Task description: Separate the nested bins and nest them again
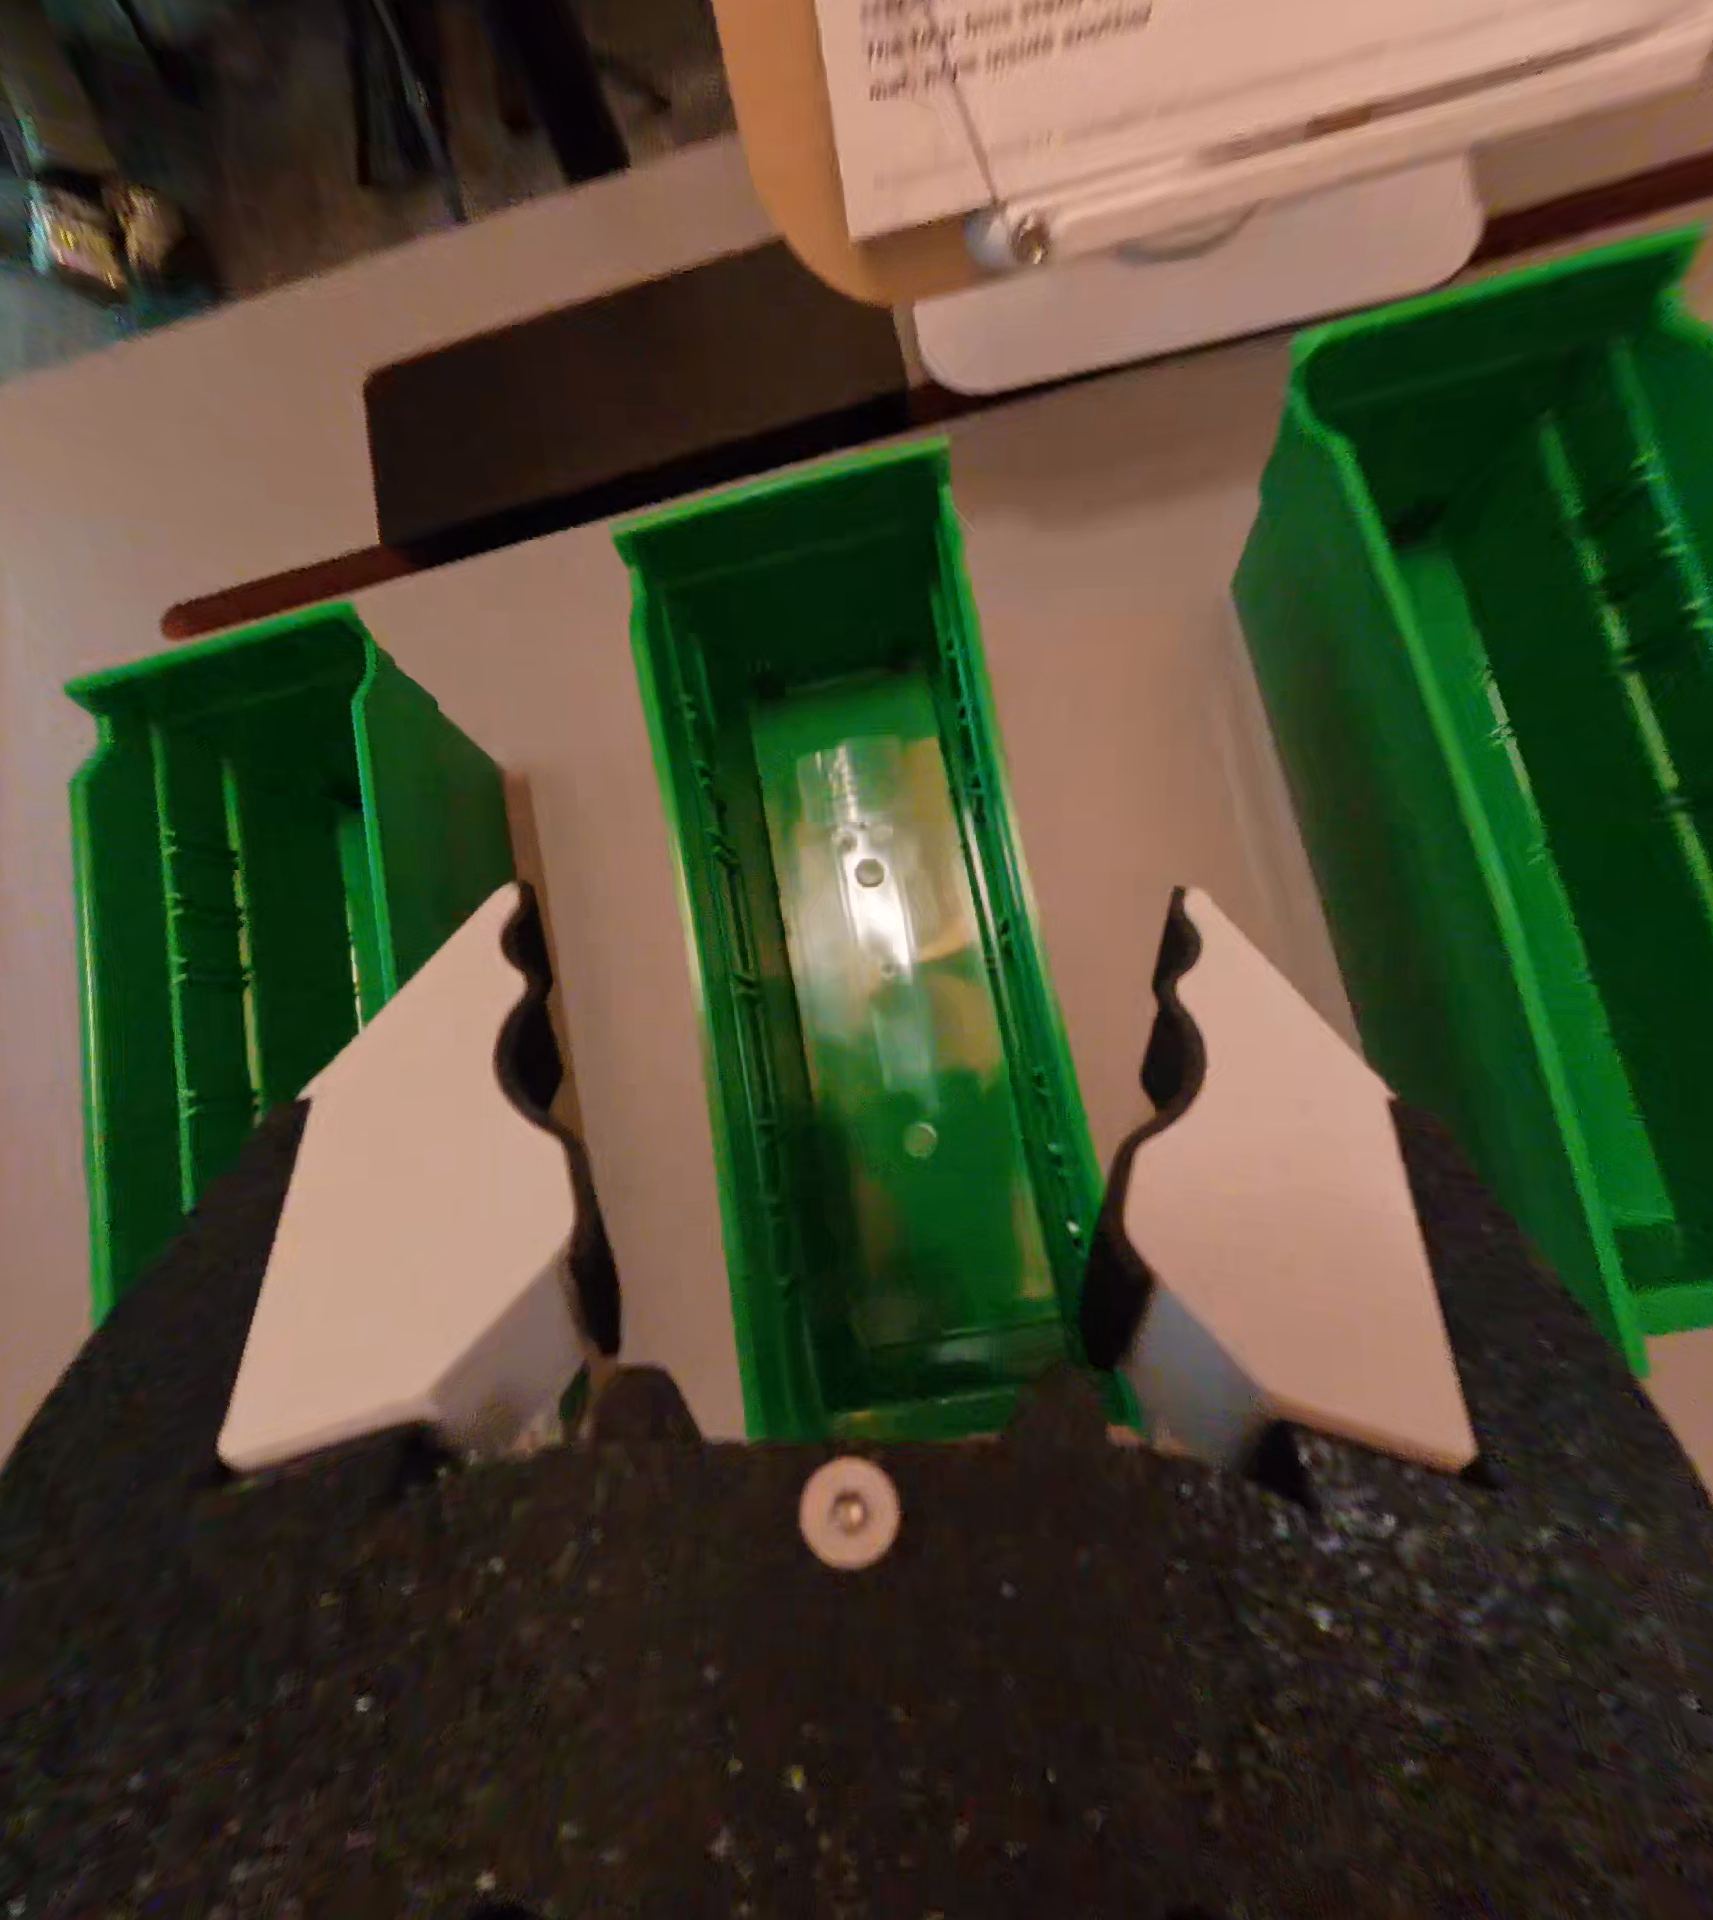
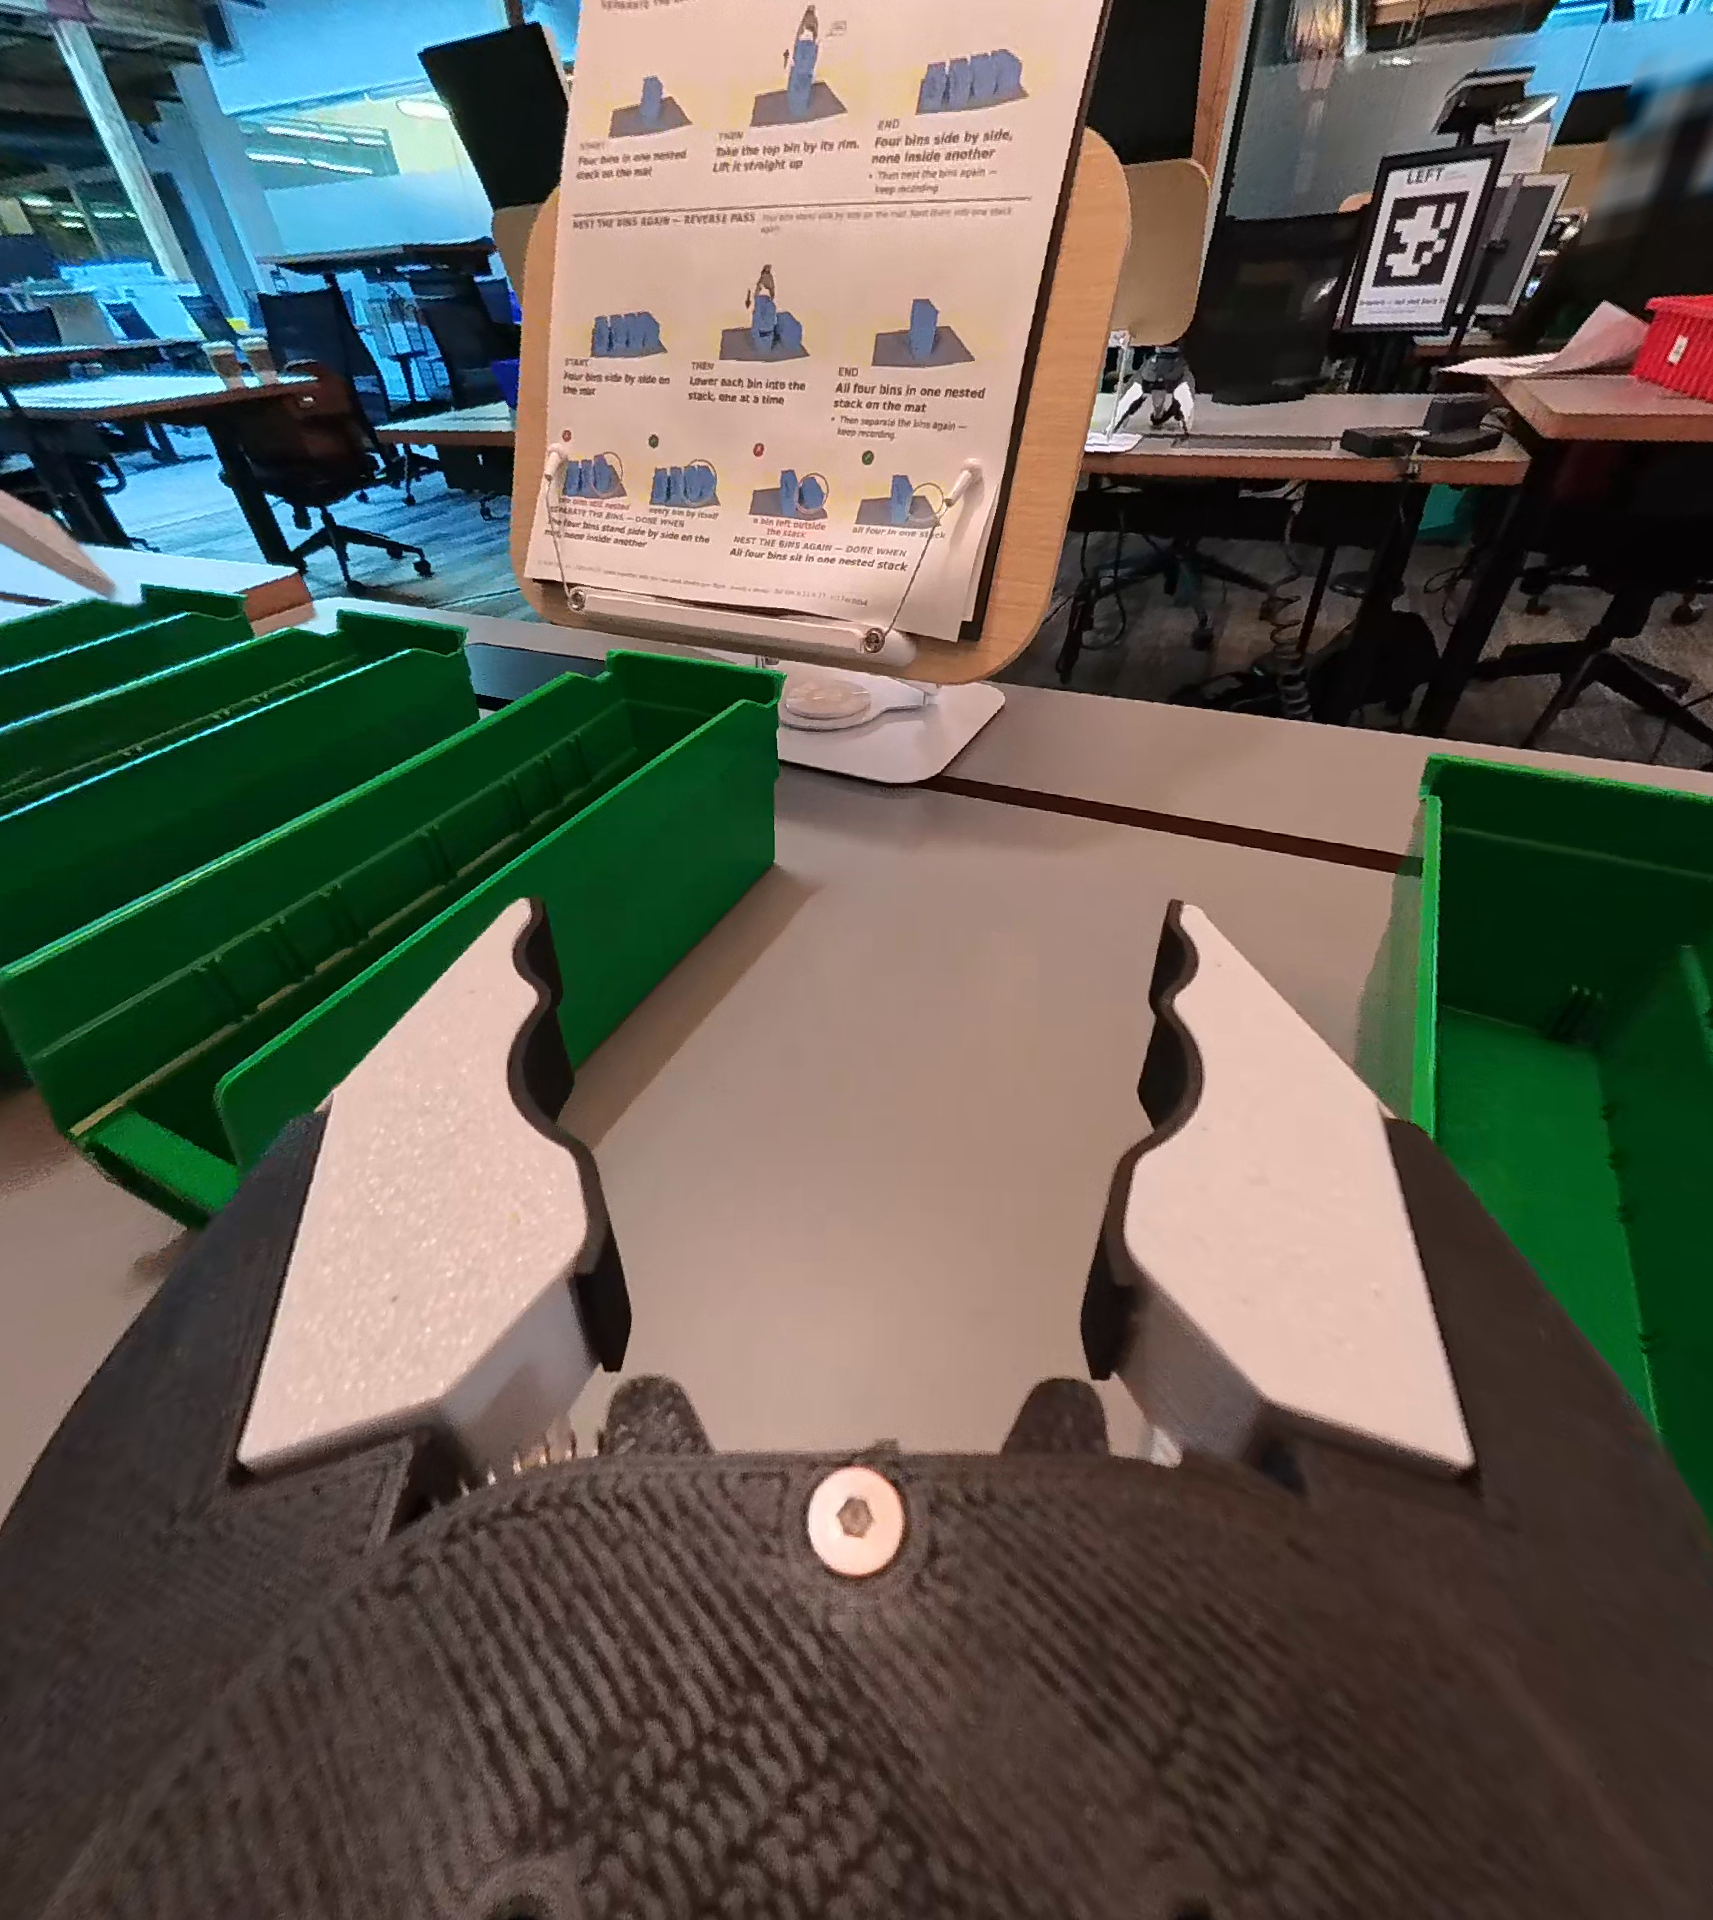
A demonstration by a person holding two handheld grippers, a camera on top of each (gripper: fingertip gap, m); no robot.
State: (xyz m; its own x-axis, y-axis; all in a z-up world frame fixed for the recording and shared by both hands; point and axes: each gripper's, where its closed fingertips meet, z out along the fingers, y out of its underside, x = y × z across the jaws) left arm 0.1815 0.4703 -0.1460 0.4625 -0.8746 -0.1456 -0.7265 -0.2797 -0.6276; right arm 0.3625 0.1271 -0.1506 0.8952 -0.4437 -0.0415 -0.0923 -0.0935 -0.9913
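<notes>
Lengthwise, the middle bin [image 1: 862,935] points away, upright.

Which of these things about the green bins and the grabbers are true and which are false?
1. The left gripper is shut on a bin. False: it is open, over the middle green bin.
2. The right gripper is open over bare table. True.
3. The bins are all stacked together. False: they stand apart, side by side.
4. An instruction sheet stands on a stand behind the bins. True.
</notes>
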